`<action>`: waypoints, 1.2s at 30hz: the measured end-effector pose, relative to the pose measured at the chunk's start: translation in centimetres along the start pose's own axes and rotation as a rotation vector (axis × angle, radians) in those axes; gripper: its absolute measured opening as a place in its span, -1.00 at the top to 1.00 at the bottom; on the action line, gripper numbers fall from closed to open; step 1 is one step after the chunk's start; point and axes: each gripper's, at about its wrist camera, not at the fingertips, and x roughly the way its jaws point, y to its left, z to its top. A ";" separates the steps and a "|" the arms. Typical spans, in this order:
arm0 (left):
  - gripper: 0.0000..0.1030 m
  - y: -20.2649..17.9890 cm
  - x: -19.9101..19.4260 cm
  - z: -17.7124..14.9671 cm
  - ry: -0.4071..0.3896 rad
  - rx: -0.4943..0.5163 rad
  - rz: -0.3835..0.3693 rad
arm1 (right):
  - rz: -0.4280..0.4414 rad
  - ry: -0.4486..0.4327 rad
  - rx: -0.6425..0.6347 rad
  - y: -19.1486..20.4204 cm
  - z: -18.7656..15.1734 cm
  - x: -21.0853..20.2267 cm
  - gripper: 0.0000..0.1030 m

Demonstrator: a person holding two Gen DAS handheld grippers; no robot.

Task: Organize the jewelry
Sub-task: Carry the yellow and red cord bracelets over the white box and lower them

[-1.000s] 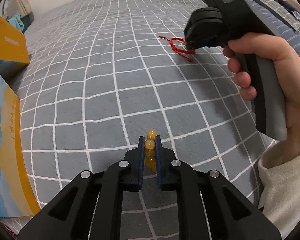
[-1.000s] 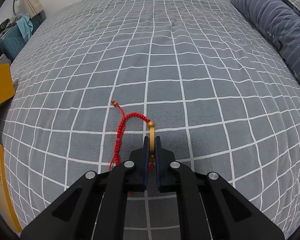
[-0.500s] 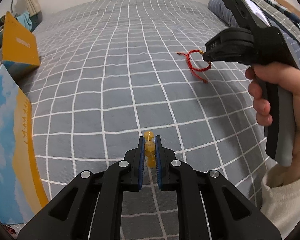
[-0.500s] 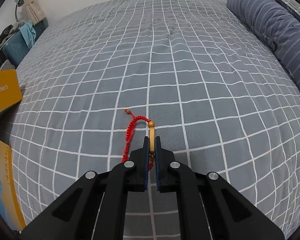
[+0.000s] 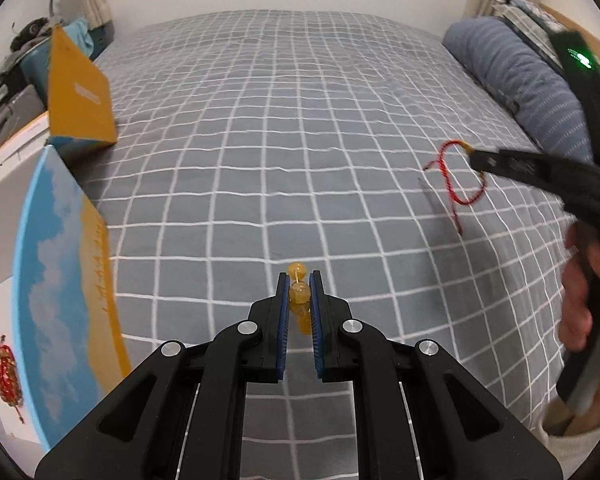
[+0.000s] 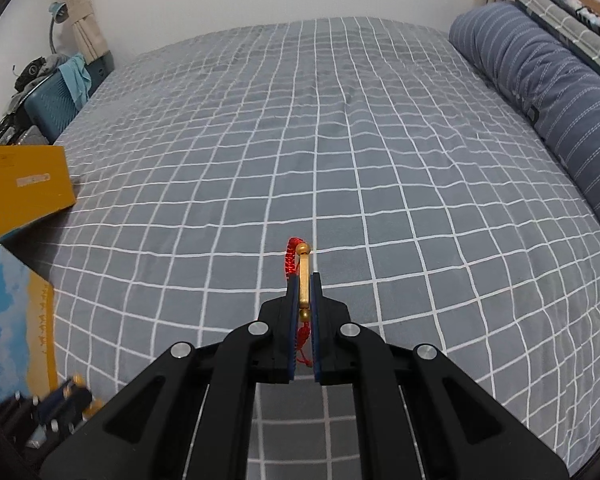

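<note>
My left gripper (image 5: 299, 280) is shut on a strand of yellow amber beads (image 5: 299, 293), held above the grey checked bedspread (image 5: 284, 152). My right gripper (image 6: 305, 278) is shut on the gold bar of a red cord bracelet (image 6: 303, 276). In the left wrist view that red cord bracelet (image 5: 454, 178) hangs clear of the bed from the right gripper (image 5: 476, 159) at the far right, with a hand (image 5: 580, 300) on its handle. A red bead bracelet (image 5: 6, 372) lies on white paper at the lower left.
An open box lid (image 5: 60, 276) printed with sky and yellow stands at the left bed edge, a yellow box (image 5: 80, 92) behind it. A striped blue pillow (image 6: 540, 92) lies along the right. Beyond the left edge is a teal case (image 6: 56, 104) with clutter.
Both grippers have risen off the bedspread with their pieces. The red cord bracelet no longer trails on the cloth and hangs free. The boxes at the left have come further into view.
</note>
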 end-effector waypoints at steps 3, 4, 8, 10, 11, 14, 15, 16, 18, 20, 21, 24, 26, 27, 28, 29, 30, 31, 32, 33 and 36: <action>0.82 1.0 -0.7 0.5 -0.003 -0.017 0.007 | -0.004 -0.017 -0.010 0.9 -0.2 -1.3 0.91; 0.82 1.3 -1.0 0.6 -0.006 -0.024 0.007 | -0.006 -0.021 -0.016 1.1 -0.3 -1.5 0.91; 0.82 2.5 -2.6 0.8 -0.029 -0.035 0.018 | -0.004 -0.036 -0.041 2.4 -0.8 -3.0 0.91; 0.82 3.2 -3.8 0.7 -0.045 -0.037 0.029 | 0.002 -0.043 -0.050 3.1 -1.1 -3.8 0.91; 0.82 3.6 -4.4 0.6 -0.049 -0.039 0.030 | 0.007 -0.047 -0.052 3.4 -1.2 -4.1 0.91; 0.82 4.5 -5.8 0.3 -0.060 -0.048 0.029 | 0.033 -0.056 -0.056 4.2 -1.7 -5.1 0.91; 0.82 5.0 -6.5 0.1 -0.069 -0.054 0.031 | 0.047 -0.059 -0.058 4.6 -1.9 -5.5 0.91; 0.82 5.4 -7.1 0.0 -0.078 -0.060 0.036 | 0.059 -0.062 -0.064 5.1 -2.0 -5.9 0.91; 0.82 6.1 -8.2 -0.2 -0.095 -0.071 0.051 | 0.066 -0.070 -0.078 5.9 -2.3 -6.5 0.91; 0.82 6.8 -9.1 -0.5 -0.106 -0.079 0.075 | 0.078 -0.076 -0.093 7.0 -2.4 -7.1 0.91; 0.82 7.2 -9.5 -0.6 -0.110 -0.081 0.082 | 0.084 -0.080 -0.100 7.6 -2.5 -7.4 0.91; 0.82 8.6 -10.6 -1.0 -0.122 -0.097 0.094 | 0.105 -0.097 -0.118 9.3 -2.6 -8.5 0.91; 0.82 9.4 -11.1 -1.2 -0.129 -0.110 0.098 | 0.122 -0.109 -0.135 10.7 -2.7 -9.3 0.91; 0.82 9.9 -11.4 -1.3 -0.132 -0.115 0.102 | 0.130 -0.113 -0.143 11.4 -2.8 -9.6 0.91; 0.82 10.3 -11.7 -1.4 -0.134 -0.120 0.105 | 0.138 -0.117 -0.151 12.2 -2.8 -9.9 0.91; 0.82 10.9 -12.1 -1.6 -0.136 -0.127 0.111 | 0.150 -0.122 -0.161 13.1 -2.9 -10.3 0.91; 0.82 11.3 -12.3 -1.6 -0.138 -0.132 0.114 | 0.158 -0.127 -0.171 14.0 -2.9 -10.5 0.91; 0.82 11.9 -12.7 -1.8 -0.142 -0.140 0.118 | 0.166 -0.130 -0.181 14.9 -3.0 -10.8 0.91; 0.82 12.4 -13.0 -1.9 -0.146 -0.147 0.121 | 0.177 -0.134 -0.192 15.9 -3.1 -11.1 0.91; 0.82 13.2 -13.5 -2.1 -0.152 -0.157 0.127 | 0.188 -0.135 -0.202 16.9 -3.2 -11.2 0.91; 0.82 15.4 -14.3 -2.6 -0.159 -0.189 0.144 | 0.210 -0.129 -0.231 19.4 -3.4 -11.4 0.91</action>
